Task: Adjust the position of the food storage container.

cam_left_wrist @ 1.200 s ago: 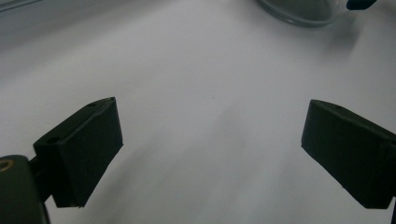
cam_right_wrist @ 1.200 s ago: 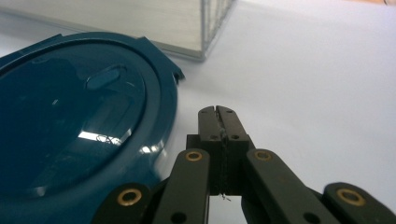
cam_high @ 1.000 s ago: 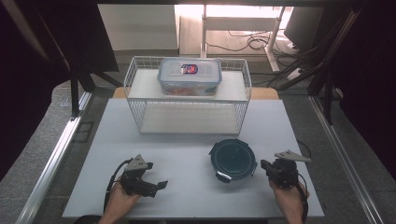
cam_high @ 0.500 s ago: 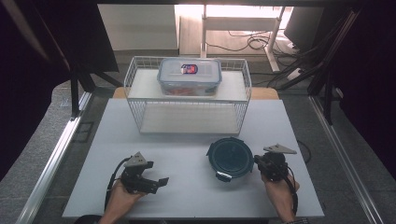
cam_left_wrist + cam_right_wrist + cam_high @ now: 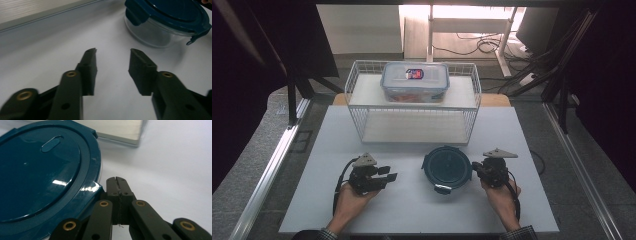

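A round clear container with a dark teal lid [image 5: 447, 167] stands on the white table [image 5: 412, 210], near the front middle. My right gripper [image 5: 475, 170] is shut with nothing in it, its tips right at the lid's right rim. In the right gripper view the closed tips [image 5: 116, 180] lie beside the lid [image 5: 42, 170], touching or nearly so. My left gripper [image 5: 388, 176] hovers left of the container and points toward it. Its jaws have just been closing, and a gap remains with nothing between them [image 5: 112, 53]. The container [image 5: 165, 22] sits ahead of it to the right.
A white wire rack [image 5: 412, 125] stands at the back of the table. On its upper shelf rests a rectangular clear box with a grey lid [image 5: 414, 82]. The rack's pale base [image 5: 120, 130] lies just beyond the round container. Cables trail from both grippers.
My right gripper has slid left up to the container's rim. The left gripper has shifted a little away from the front edge, and its jaws have narrowed.
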